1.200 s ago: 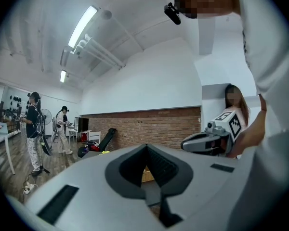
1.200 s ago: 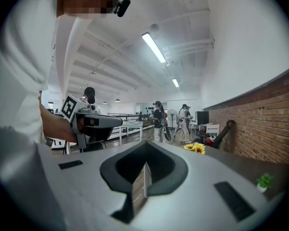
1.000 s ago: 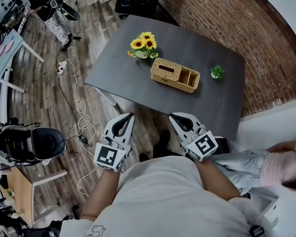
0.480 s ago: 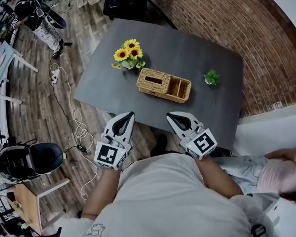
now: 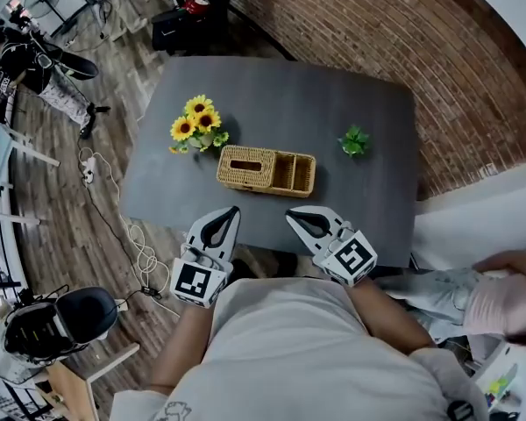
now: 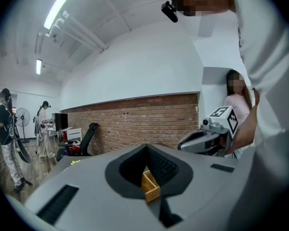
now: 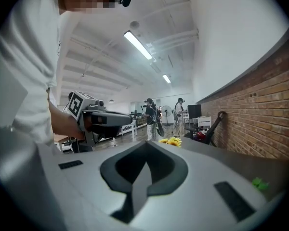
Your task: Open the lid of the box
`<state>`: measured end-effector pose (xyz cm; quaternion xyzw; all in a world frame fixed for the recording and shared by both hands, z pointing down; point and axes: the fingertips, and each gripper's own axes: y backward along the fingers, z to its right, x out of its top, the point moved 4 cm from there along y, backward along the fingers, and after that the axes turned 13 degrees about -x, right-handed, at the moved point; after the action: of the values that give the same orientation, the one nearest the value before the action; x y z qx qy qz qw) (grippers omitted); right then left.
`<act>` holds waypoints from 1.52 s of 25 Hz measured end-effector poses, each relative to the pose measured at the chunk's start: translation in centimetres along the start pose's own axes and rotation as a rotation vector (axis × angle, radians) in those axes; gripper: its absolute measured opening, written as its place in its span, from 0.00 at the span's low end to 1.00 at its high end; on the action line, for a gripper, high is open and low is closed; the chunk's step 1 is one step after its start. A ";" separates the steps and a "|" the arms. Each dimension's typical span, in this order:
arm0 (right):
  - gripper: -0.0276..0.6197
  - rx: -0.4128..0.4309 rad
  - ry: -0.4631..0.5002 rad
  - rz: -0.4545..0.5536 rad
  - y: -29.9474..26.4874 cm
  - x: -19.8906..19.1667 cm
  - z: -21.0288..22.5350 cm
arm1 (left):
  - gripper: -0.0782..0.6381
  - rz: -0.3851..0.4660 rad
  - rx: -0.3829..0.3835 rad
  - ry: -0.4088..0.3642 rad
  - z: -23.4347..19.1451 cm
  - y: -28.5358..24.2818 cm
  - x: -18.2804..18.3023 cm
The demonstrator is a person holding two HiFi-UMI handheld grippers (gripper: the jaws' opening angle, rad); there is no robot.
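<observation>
left gripper + right gripper: both tongs pressed together, nothing pinched, hovering at near edge of table | wicker box: mid-table, lid down, just ahead | guess: lining up either side before reaching

In the left gripper view, the grey body of the left hand-held gripper covers nearly all of the woven tan wicker box. Only a thin slice of the box shows through the dark opening, and its lid cannot be made out. In the right gripper view the box is wholly hidden, and the small green potted plant is a mere speck. In the head view, the white-shirted torso masks the floor beneath, and a person in a pink top is cut off by the right edge.
</observation>
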<state>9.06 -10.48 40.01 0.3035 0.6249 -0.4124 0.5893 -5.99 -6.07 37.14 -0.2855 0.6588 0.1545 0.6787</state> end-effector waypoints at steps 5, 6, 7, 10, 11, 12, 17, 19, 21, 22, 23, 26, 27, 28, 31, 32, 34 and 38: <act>0.05 -0.040 -0.007 -0.002 -0.7 -0.8 1.1 | 0.12 -0.007 -0.050 0.000 -1.2 -2.0 -0.7; 0.05 -0.046 -0.002 -0.009 -1.0 -0.9 1.2 | 0.13 -0.008 -0.062 0.005 -1.7 -2.3 -0.8; 0.05 -0.049 0.003 -0.020 -1.4 -1.0 1.3 | 0.12 -0.009 -0.075 0.009 -2.2 -2.6 -0.9; 0.05 -0.076 0.005 -0.033 -2.6 -1.1 1.9 | 0.12 -0.016 -0.122 0.003 -3.6 -3.6 -1.3; 0.05 -0.088 -0.002 -0.034 -3.1 -1.3 2.0 | 0.13 -0.017 -0.137 -0.002 -4.2 -3.8 -1.3; 0.05 -0.095 -0.010 -0.039 -3.7 -1.5 2.0 | 0.12 -0.018 -0.151 -0.001 -4.8 -4.0 -1.5; 0.05 -0.085 0.016 -0.115 -7.1 -2.7 1.6 | 0.12 -0.047 -0.218 0.049 -8.3 -3.9 -3.7; 0.07 -0.084 0.012 -0.143 -8.4 -3.2 1.6 | 0.13 -0.067 -0.234 0.048 -9.7 -3.8 -4.4; 0.08 -0.093 -0.015 -0.157 -9.8 -4.0 1.6 | 0.12 -0.074 -0.246 0.047 -11.2 -3.8 -4.8; 0.10 -0.096 -0.021 -0.167 -10.6 -4.4 1.6 | 0.12 -0.078 -0.254 0.046 -11.9 -3.9 -4.9; 0.11 -0.097 -0.020 -0.180 -11.4 -4.9 1.6 | 0.13 -0.085 -0.263 0.046 -12.6 -3.9 -5.2; 0.14 -0.096 -0.012 -0.223 -13.3 -6.1 1.7 | 0.13 -0.104 -0.287 0.050 -14.3 -3.9 -6.5; 0.16 -0.093 -0.013 -0.240 -13.8 -6.6 1.7 | 0.13 -0.111 -0.293 0.054 -14.7 -4.0 -6.9; 0.18 -0.087 -0.011 -0.258 -14.2 -7.1 1.7 | 0.12 -0.119 -0.299 0.060 -15.1 -4.0 -7.5; 0.21 -0.059 0.016 -0.331 -15.4 -9.0 1.6 | 0.12 -0.140 -0.332 0.075 -15.8 -4.2 -8.9; 0.23 -0.051 0.030 -0.355 -15.8 -9.7 1.6 | 0.13 -0.148 -0.345 0.078 -15.9 -4.3 -9.3; 0.26 -0.041 0.053 -0.394 -16.5 -10.9 1.6 | 0.13 -0.165 -0.365 0.085 -16.2 -4.4 -10.4; 0.31 -0.021 0.086 -0.468 -17.7 -13.2 1.7 | 0.12 -0.181 -0.389 0.089 -16.7 -4.7 -11.8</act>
<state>-3.79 -18.98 55.89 0.1616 0.7069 -0.5180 0.4537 -17.73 -17.70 50.13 -0.4757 0.6175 0.2044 0.5921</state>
